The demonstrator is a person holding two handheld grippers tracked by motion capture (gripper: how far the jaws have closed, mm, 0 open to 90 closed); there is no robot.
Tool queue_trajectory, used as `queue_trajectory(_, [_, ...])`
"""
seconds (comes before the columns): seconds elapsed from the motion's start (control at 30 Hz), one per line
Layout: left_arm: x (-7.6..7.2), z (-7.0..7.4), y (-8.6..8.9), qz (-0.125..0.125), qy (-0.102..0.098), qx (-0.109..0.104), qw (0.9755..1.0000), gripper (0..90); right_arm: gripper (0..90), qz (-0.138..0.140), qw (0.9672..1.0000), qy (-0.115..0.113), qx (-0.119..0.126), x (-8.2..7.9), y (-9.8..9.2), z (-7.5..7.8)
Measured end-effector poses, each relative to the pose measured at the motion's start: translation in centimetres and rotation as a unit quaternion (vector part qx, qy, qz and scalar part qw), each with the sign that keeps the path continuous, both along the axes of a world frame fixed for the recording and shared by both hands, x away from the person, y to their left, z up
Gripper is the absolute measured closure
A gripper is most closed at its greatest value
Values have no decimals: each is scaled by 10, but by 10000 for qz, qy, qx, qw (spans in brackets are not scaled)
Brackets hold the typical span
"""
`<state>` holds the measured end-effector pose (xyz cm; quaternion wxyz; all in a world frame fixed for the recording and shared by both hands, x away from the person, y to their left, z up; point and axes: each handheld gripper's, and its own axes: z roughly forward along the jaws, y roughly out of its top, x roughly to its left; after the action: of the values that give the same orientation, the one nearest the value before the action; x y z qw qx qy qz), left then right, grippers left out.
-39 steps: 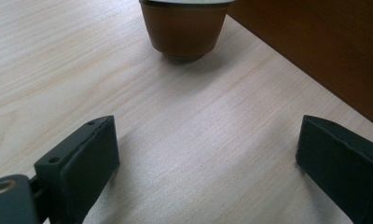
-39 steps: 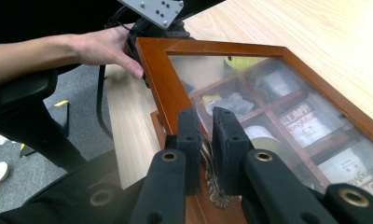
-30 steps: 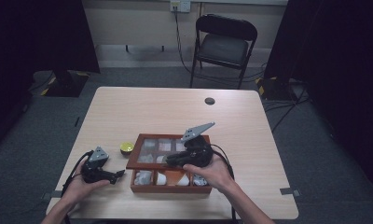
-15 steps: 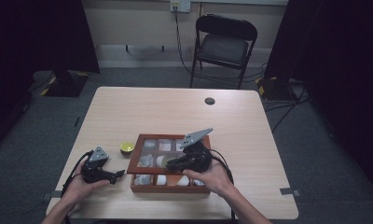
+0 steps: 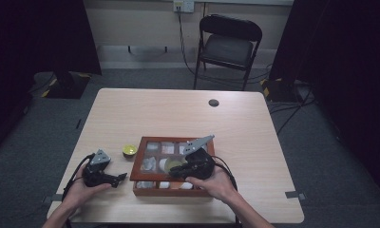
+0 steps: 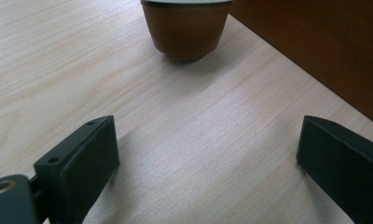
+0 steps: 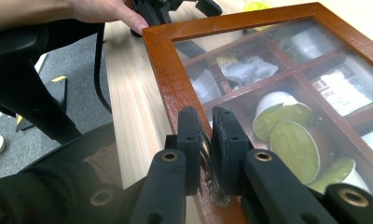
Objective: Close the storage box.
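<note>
At the table's (image 5: 254, 118) near edge, the right gripper (image 7: 207, 122) has its jaws pinched nearly together on a small metal clasp (image 7: 211, 184) at the front rim of the wooden box (image 5: 139, 164), whose glass lid shows green-topped pods and white packets in divided compartments. The left gripper (image 6: 208, 158) rests just left of the box, jaws spread wide and holding nothing. Beyond it stands a small brown cup (image 6: 187, 25) beside the box's side wall.

The right gripper (image 7: 207, 140) pinches a metal latch (image 7: 211, 179) on the glass-lidded wooden box (image 7: 168, 70).
</note>
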<state>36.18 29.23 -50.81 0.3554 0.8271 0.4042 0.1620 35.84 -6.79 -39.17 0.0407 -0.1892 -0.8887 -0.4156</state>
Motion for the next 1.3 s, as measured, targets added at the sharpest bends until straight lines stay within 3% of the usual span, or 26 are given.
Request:
queue_trajectory(0.73, [0, 0, 0, 1, -3, 0, 10000, 49, 823, 176, 9991, 181, -353, -4, 7, -31])
queue_trajectory(0.87, [0, 0, 0, 6, -13, -7, 10000, 49, 824, 164, 9989, 325, -296, -2, 7, -37])
queue_trajectory(1.13, [0, 0, 0, 7, -11, -9, 10000, 49, 820, 94, 9992, 317, -227, -3, 5, -39])
queue_trajectory(1.3, [0, 0, 1, 4, -5, -4, 10000, 50, 780, 4, 9991, 420, 47, 1, -2, -36])
